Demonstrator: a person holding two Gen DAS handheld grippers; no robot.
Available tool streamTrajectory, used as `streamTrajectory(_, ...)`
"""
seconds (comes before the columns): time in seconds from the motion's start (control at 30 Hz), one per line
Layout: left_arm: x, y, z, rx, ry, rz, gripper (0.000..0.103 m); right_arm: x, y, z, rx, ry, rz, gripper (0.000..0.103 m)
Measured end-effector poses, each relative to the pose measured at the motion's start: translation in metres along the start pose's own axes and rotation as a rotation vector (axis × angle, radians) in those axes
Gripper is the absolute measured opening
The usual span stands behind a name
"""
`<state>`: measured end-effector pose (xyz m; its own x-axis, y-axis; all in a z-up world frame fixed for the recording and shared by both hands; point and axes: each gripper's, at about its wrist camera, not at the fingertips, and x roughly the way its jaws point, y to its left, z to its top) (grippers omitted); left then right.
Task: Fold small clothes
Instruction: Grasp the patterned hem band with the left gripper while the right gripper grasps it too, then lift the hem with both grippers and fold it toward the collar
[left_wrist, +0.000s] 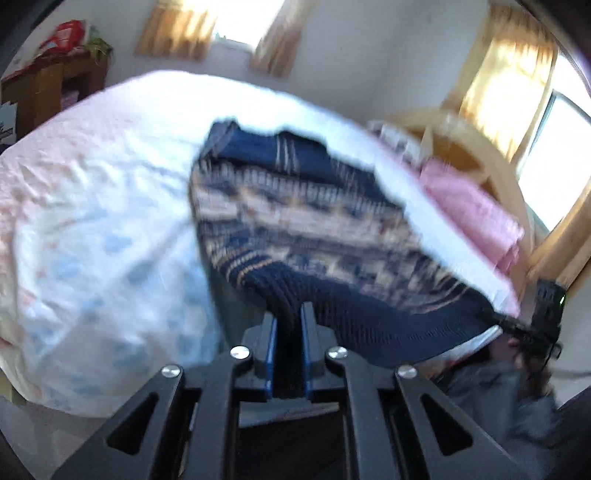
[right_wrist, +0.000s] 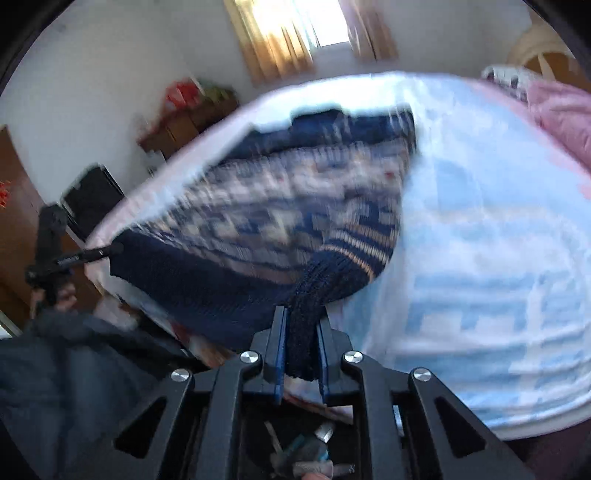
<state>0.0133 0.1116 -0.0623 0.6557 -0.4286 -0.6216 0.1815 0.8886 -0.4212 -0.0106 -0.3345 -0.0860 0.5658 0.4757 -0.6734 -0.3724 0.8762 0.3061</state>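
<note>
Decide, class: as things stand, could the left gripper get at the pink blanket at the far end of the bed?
Probably not yet. The left gripper is shut on the hem of the sweater, which stretches across to the right gripper. The pink blanket lies beyond it, across the bed.

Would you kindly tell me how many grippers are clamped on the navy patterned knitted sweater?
2: the left gripper pinches one corner of the sweater's dark hem, the right gripper pinches the other.
</note>
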Motion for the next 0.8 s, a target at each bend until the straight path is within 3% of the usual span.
streamTrajectory(0.1,-0.009,0.000,0.016,-0.004,-0.032,-0.005,0.011,-0.024,0.006,0.026,-0.005,-0.106,0.025,0.013)
streamTrajectory(0.23,-0.012,0.007,0.047,-0.041,-0.065,-0.031,0.007,-0.032,0.006,0.066,0.033,-0.167,0.072,0.013)
streamTrajectory(0.5,-0.018,0.014,0.103,-0.008,-0.160,0.001,0.002,-0.029,0.011,0.126,0.066,-0.261,0.047,0.013)
streamTrajectory(0.6,-0.007,0.021,0.105,-0.031,-0.130,0.003,0.002,-0.023,0.009,0.135,0.067,-0.257,0.047,0.013)
streamTrajectory(0.7,0.003,0.026,0.088,-0.029,-0.050,0.036,0.004,-0.014,0.004,0.136,0.081,-0.246,0.040,0.013)
streamTrajectory(0.73,0.007,0.029,0.078,-0.033,-0.003,0.025,0.008,-0.014,0.001,0.135,0.087,-0.244,0.043,0.013)
streamTrajectory(0.8,0.019,0.030,0.056,-0.031,0.100,0.033,0.028,-0.016,-0.006,0.132,0.097,-0.246,0.043,0.013)
